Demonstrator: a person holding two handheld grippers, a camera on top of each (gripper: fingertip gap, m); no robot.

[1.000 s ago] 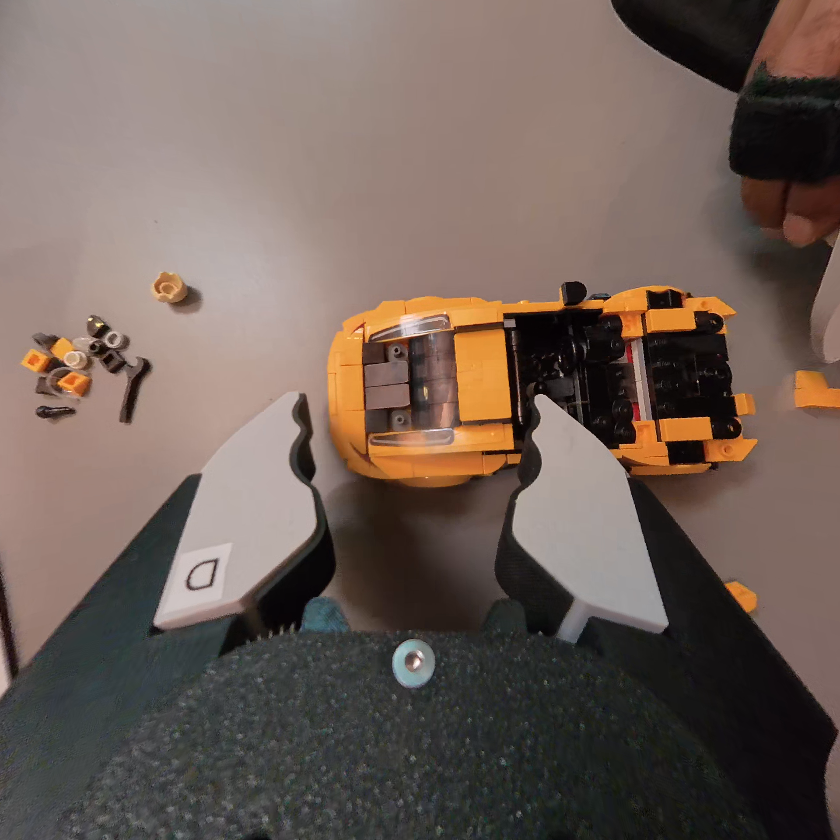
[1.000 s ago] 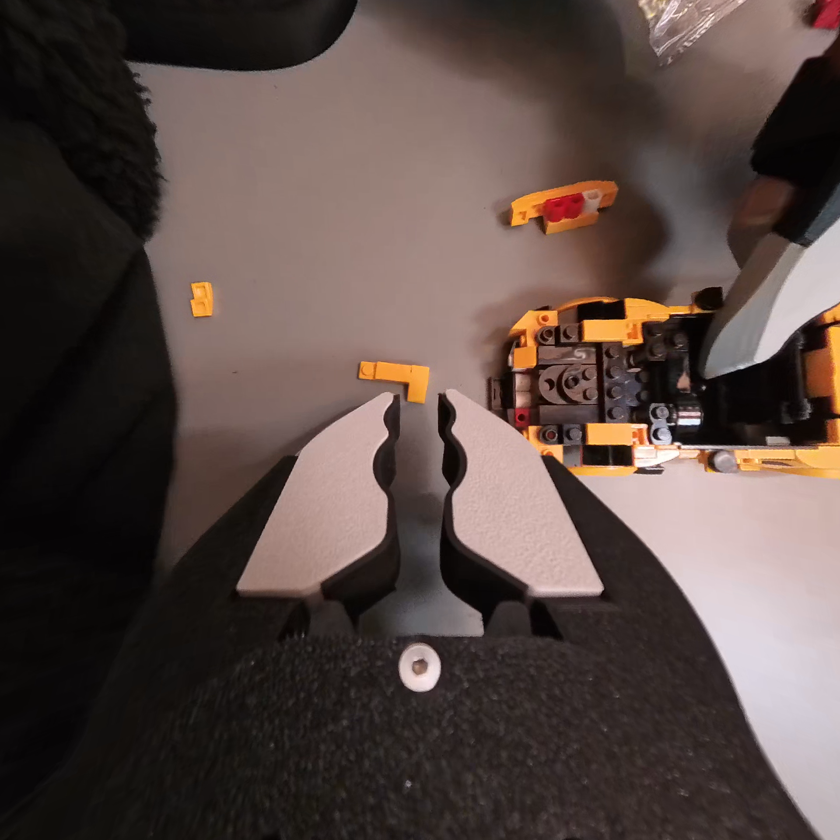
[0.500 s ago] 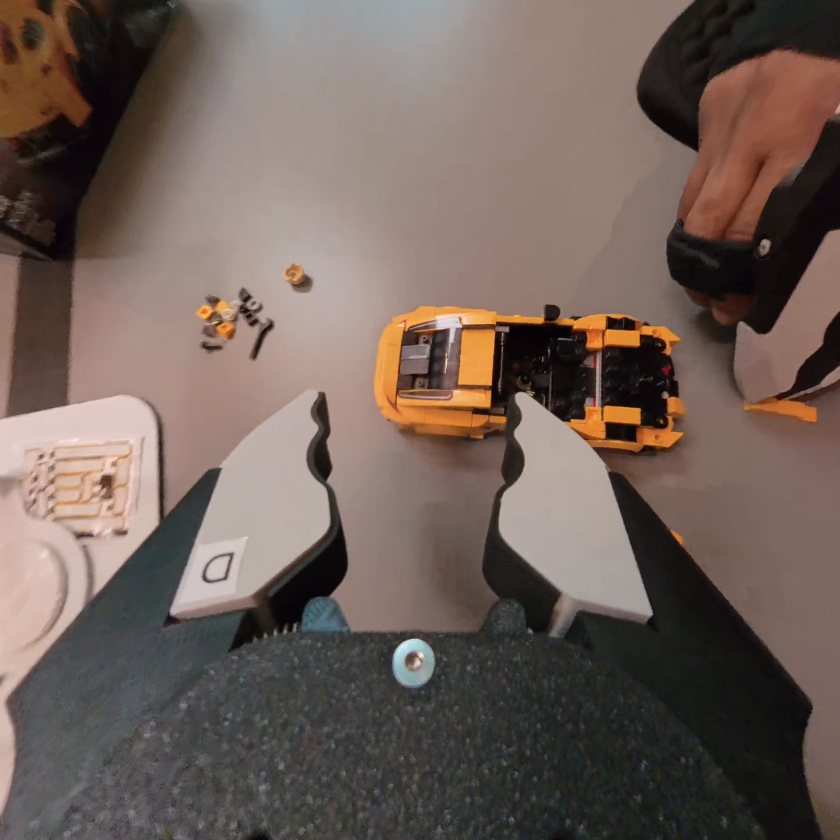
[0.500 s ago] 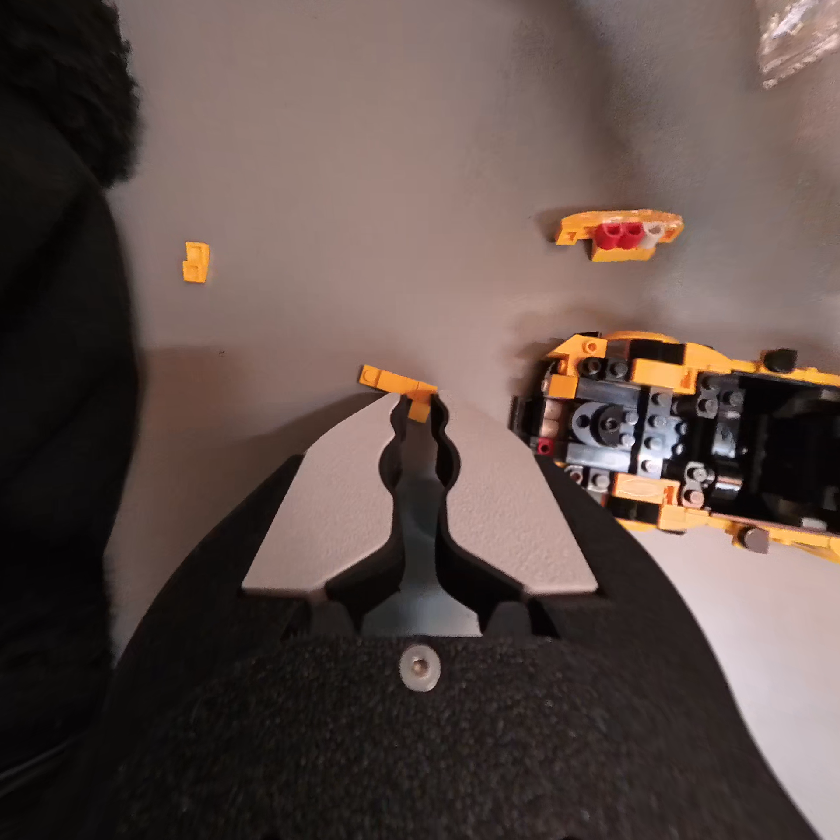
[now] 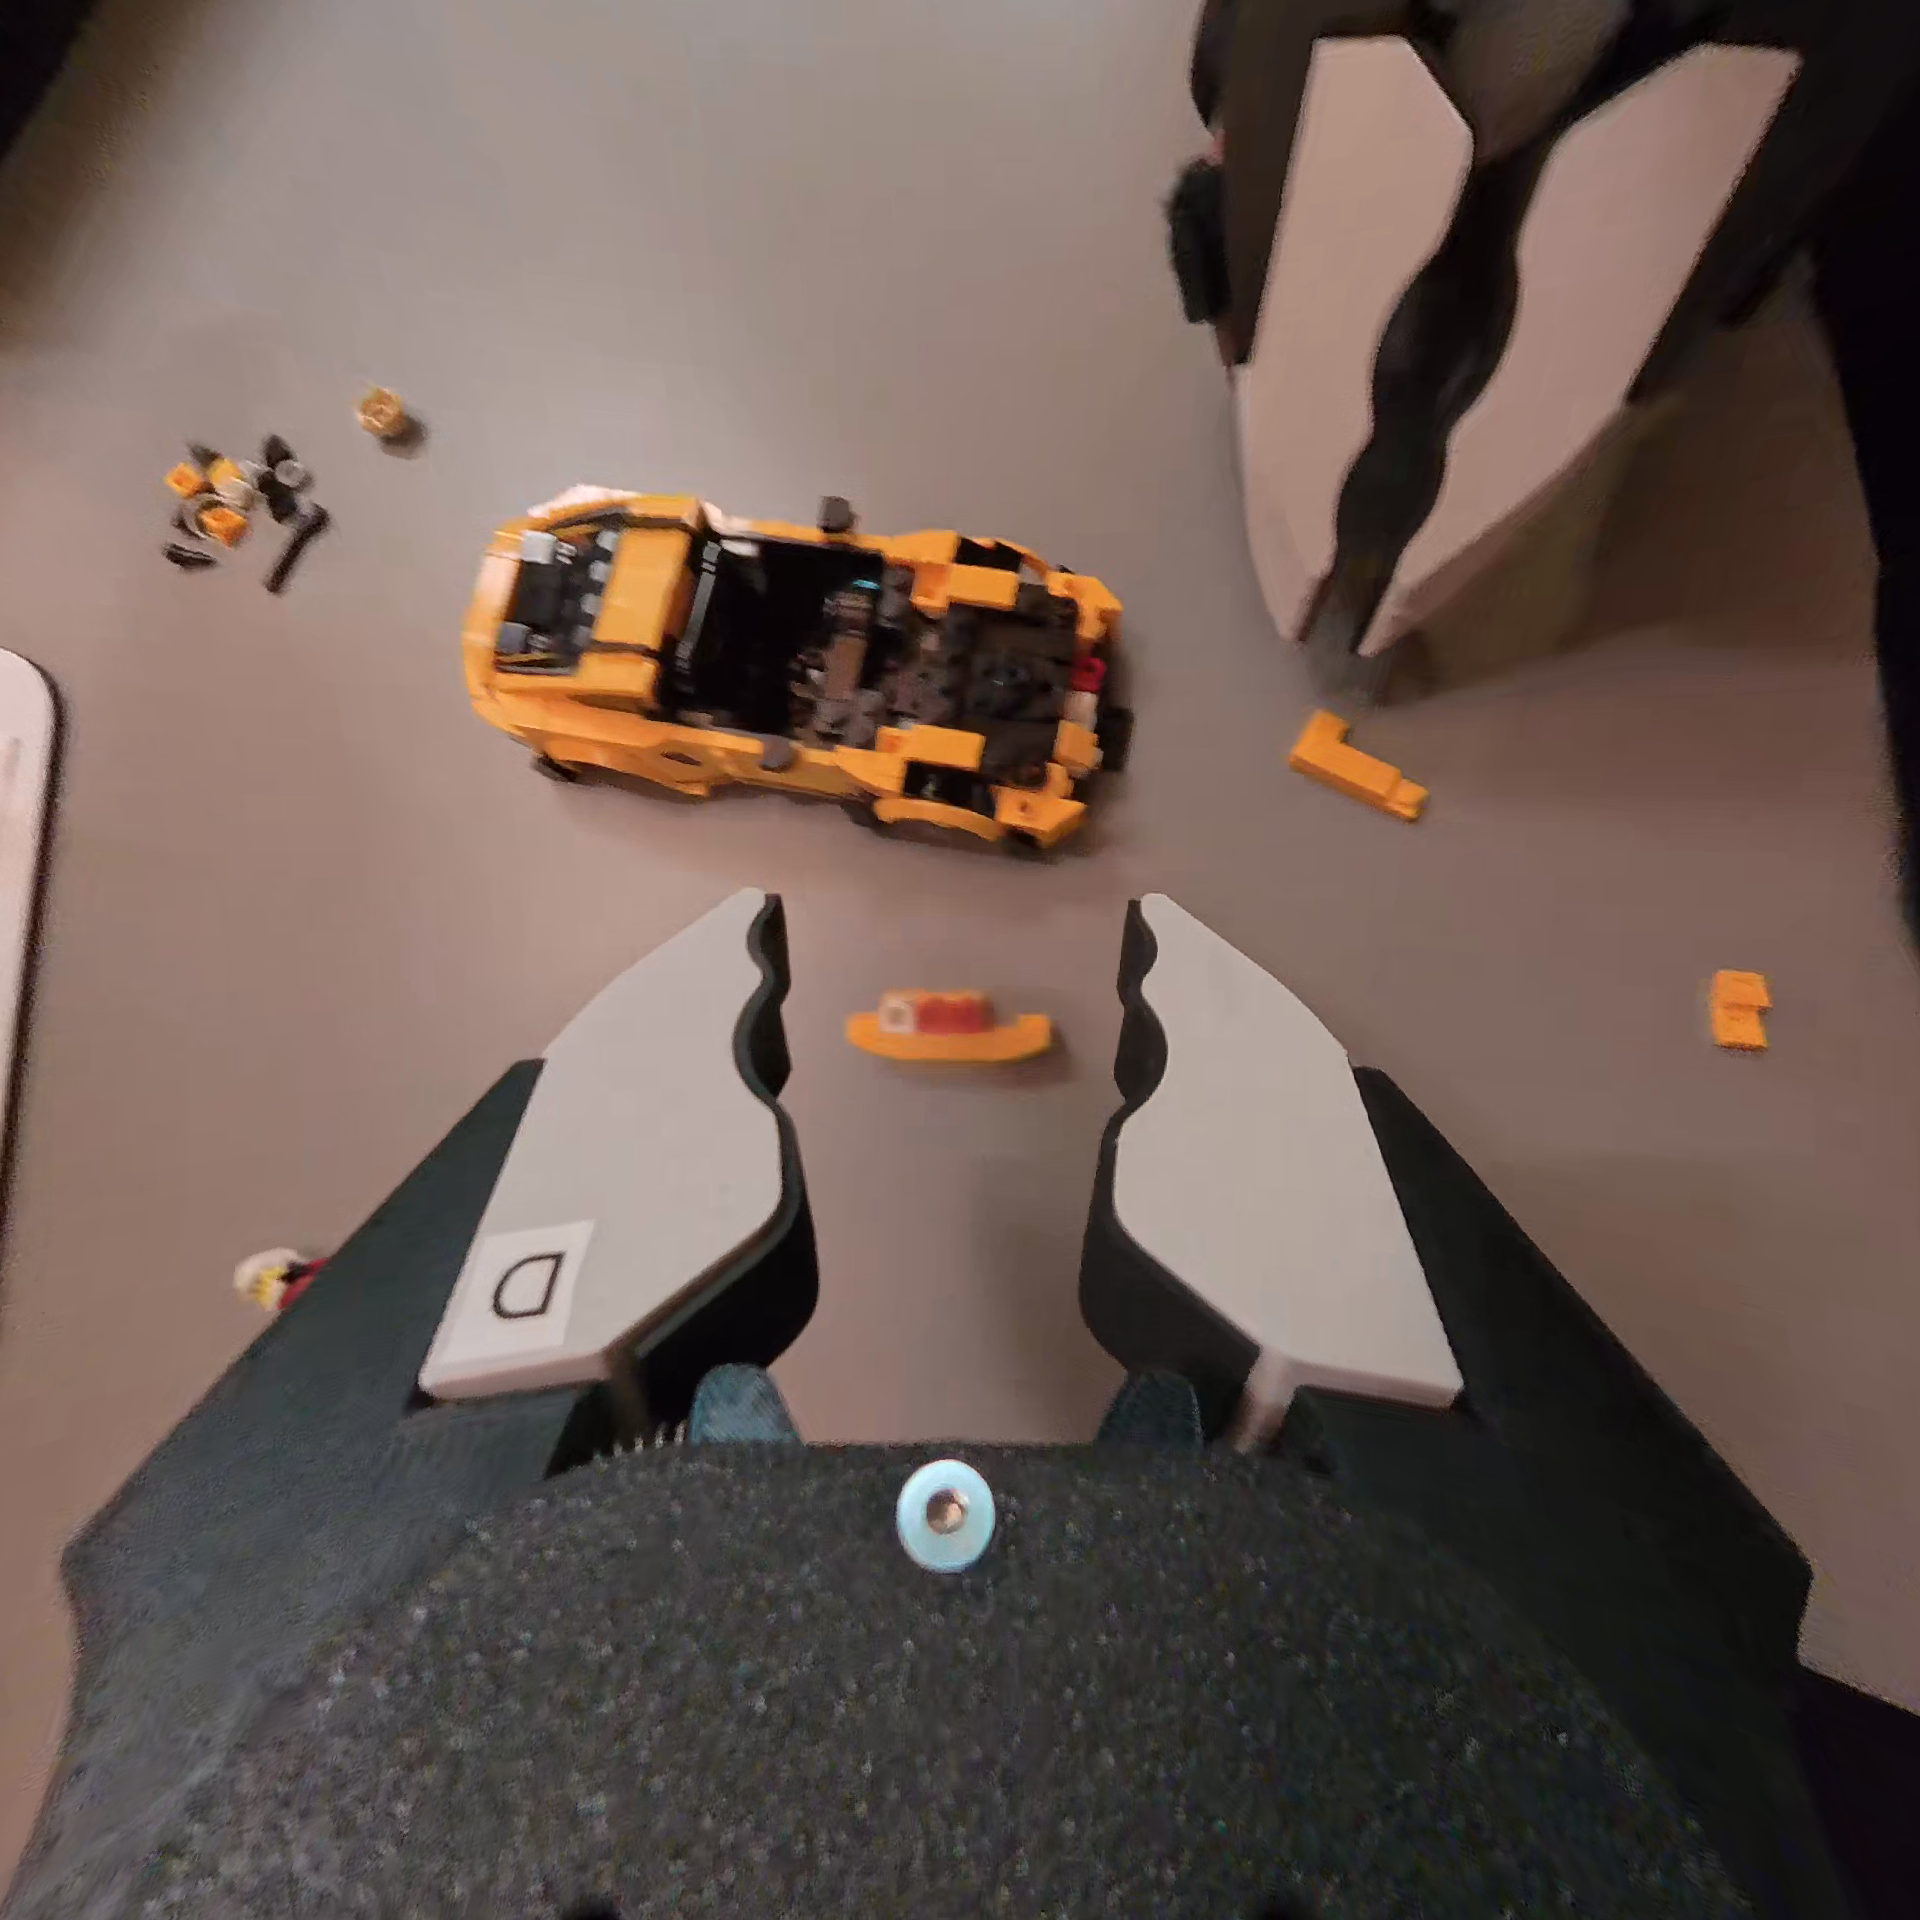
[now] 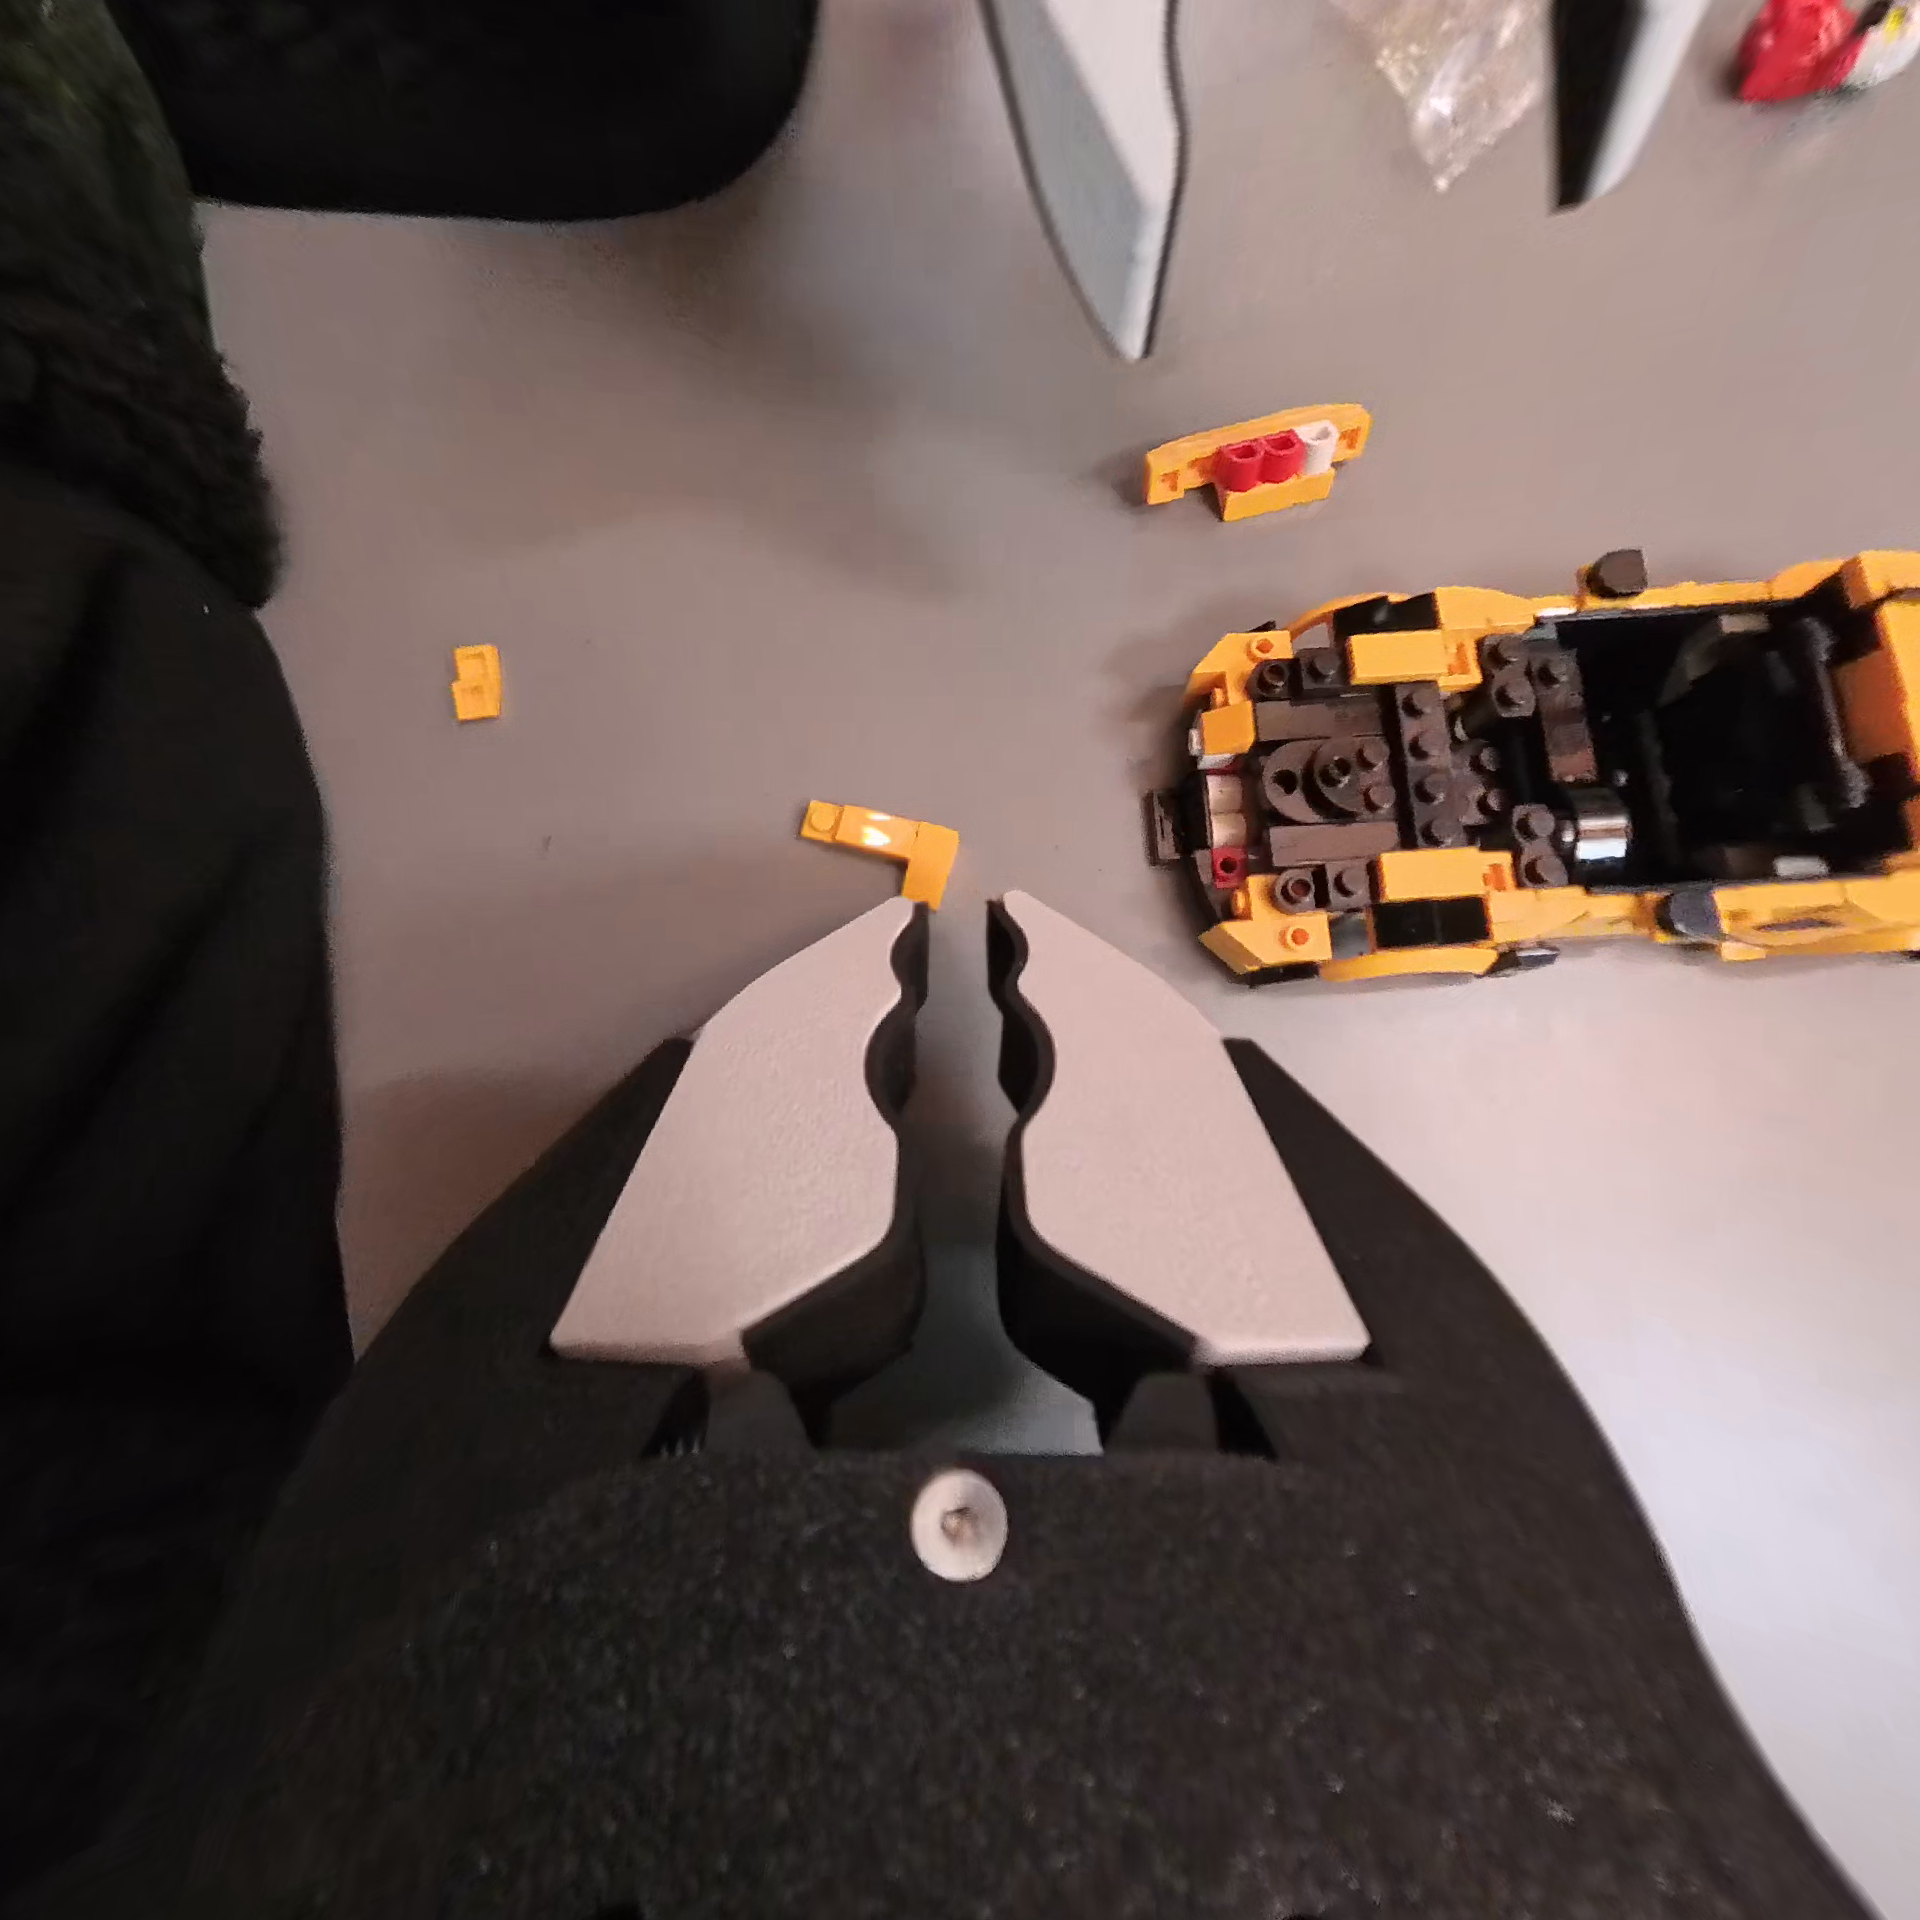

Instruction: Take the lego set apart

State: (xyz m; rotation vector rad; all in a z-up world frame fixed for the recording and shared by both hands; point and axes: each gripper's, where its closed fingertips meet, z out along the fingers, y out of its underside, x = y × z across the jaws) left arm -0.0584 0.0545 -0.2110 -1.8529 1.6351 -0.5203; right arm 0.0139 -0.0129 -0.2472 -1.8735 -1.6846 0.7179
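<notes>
The yellow lego car (image 5: 790, 675) sits mid-frame on the grey table (image 5: 727, 260), roof off, loose parts around it. The left gripper (image 5: 951, 914) hovers wide open and empty. The right gripper (image 6: 956, 904), jaws narrowly parted, holds nothing beside the L-shaped orange piece (image 6: 883, 842). Between removals, probably; next, one gripper braces the car while the other pulls.

Yellow-and-black lego car (image 5: 795, 665), roof off, upright mid-tabletop (image 5: 727, 208); detached yellow pieces (image 5: 1356, 766) lie scattered beside it
</notes>
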